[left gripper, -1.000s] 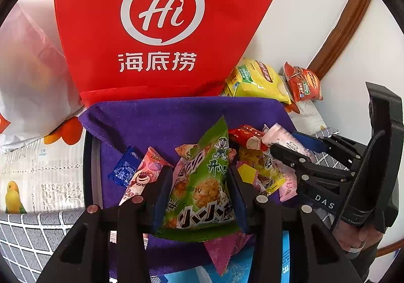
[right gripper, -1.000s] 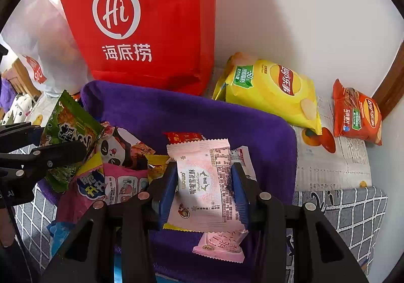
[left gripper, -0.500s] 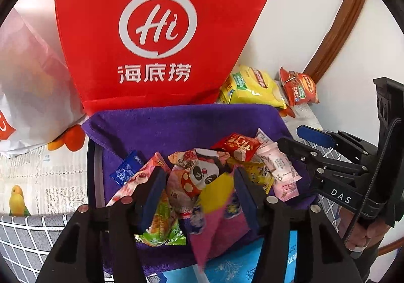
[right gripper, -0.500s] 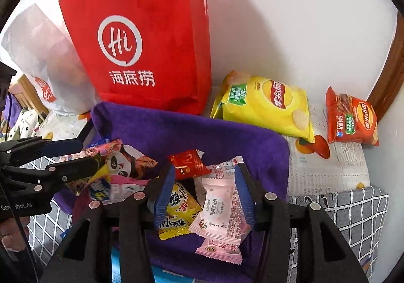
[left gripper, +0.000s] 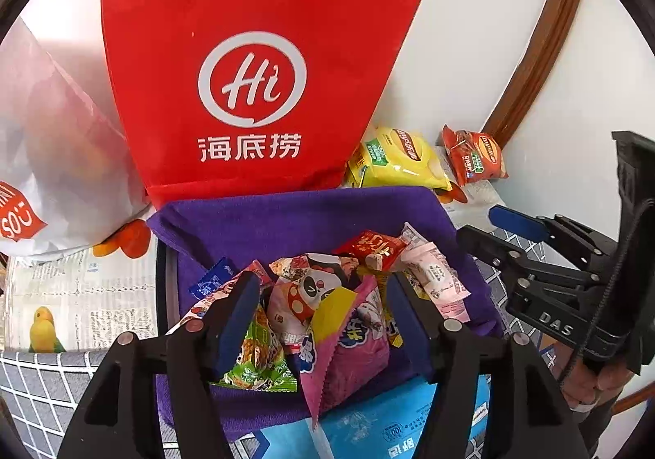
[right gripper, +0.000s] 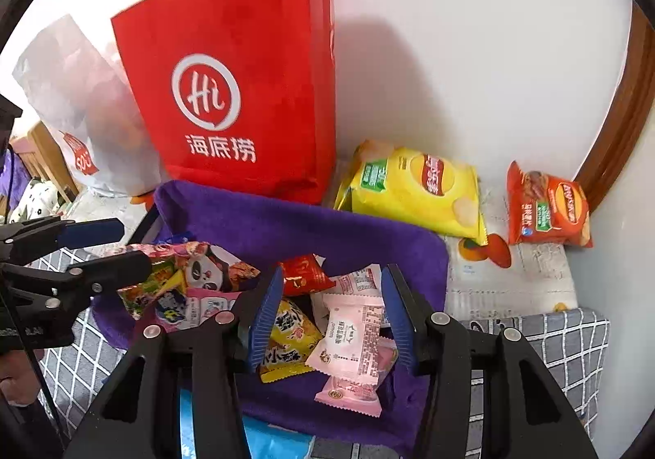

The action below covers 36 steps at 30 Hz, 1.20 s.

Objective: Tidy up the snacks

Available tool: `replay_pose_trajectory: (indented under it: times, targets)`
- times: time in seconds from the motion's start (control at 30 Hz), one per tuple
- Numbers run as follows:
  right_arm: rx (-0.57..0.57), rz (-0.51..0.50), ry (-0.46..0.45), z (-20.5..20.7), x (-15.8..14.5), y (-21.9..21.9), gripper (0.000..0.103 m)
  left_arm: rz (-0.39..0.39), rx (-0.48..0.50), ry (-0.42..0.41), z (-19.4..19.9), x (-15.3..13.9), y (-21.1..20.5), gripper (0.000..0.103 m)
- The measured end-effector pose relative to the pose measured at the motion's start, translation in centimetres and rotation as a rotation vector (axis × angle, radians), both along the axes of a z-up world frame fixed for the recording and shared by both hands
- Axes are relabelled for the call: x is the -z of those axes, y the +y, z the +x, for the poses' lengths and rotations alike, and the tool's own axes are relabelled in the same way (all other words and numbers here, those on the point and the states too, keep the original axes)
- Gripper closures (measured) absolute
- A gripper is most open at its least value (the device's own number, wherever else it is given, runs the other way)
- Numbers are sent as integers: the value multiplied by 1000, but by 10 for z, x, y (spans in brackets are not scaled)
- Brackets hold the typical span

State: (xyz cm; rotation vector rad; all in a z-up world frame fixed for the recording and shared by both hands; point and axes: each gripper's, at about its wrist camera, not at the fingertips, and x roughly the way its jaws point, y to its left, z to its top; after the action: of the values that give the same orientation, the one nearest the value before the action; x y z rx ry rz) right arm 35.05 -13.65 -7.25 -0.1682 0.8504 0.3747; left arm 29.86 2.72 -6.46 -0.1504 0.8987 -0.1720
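Small foil snack packets (left gripper: 327,295) lie heaped loosely in a purple cloth-lined basket (left gripper: 286,221): a green crinkled packet (left gripper: 258,361), a pink pillow-shaped wrapper (right gripper: 352,336), a red sachet (right gripper: 303,275), a yellow packet (right gripper: 290,336). Behind the basket, a large yellow crisp bag (right gripper: 413,189) and a smaller orange-red crisp bag (right gripper: 548,209) lie flat, apart.

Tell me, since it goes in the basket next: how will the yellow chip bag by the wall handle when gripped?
The yellow chip bag looks puffed with air, so it is probably light for its size and will give under the pads. Its glossy film may slip. The chips inside are likely fragile, so a gentle squeeze near a sealed edge seems safer.
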Motion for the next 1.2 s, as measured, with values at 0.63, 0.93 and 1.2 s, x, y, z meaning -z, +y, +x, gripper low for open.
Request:
replay_pose_trajectory:
  times: [0.63,0.93,1.2]
  targets:
    - [124,51,-29,-96,-38,-31,47,85,-4,-76,-93,-36,-26,23]
    - [171,65,11,-144,-35,-49,46,115,-35,-119,-153,-45,-27,14]
    - [184,75,-28,-207,-40,-61,31,107,-69,-126,-198,-39,-31,10]
